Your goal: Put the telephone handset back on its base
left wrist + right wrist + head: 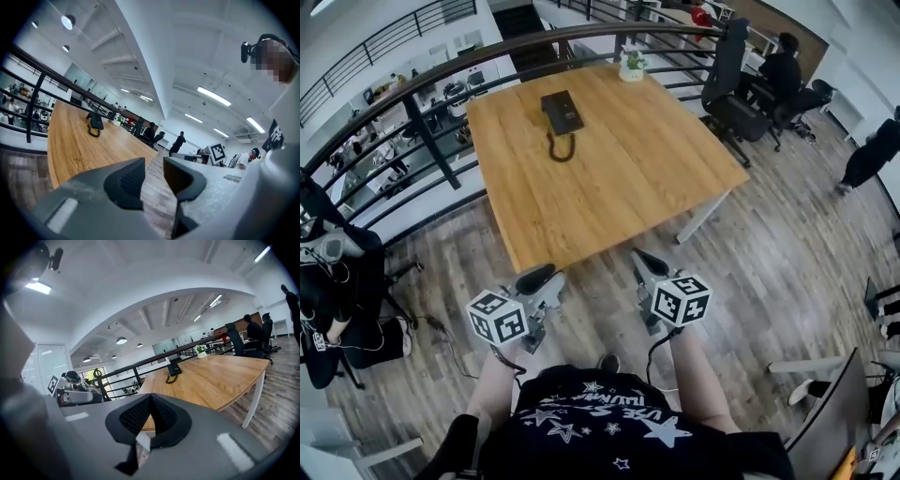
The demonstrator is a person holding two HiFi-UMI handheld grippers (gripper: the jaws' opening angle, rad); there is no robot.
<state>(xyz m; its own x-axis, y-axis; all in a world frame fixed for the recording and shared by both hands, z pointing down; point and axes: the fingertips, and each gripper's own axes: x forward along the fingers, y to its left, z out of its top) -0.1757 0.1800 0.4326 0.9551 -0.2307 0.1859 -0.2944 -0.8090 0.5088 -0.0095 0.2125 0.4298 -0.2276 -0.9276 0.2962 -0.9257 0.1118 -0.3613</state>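
Left gripper [153,174]: jaws set a narrow gap apart, nothing gripped, held low by the body.
Right gripper [150,401]: jaws closed tip to tip, empty, probably just being carried.
Wooden table [609,187]: well out of reach.
Telephone [562,112]: parked near the far edge, cord [562,150] looped in front. Whether the handset is seated can't be made out.

— What's worn?
— A black T-shirt [609,427] with white stars and lettering (hard to read).
— And the tools?
— The left hand-held gripper [536,278] and right hand-held gripper [649,264] are grey, each with black ribbed pads [126,180], a black-and-white marker cube [497,317] and a dark cable [508,362].
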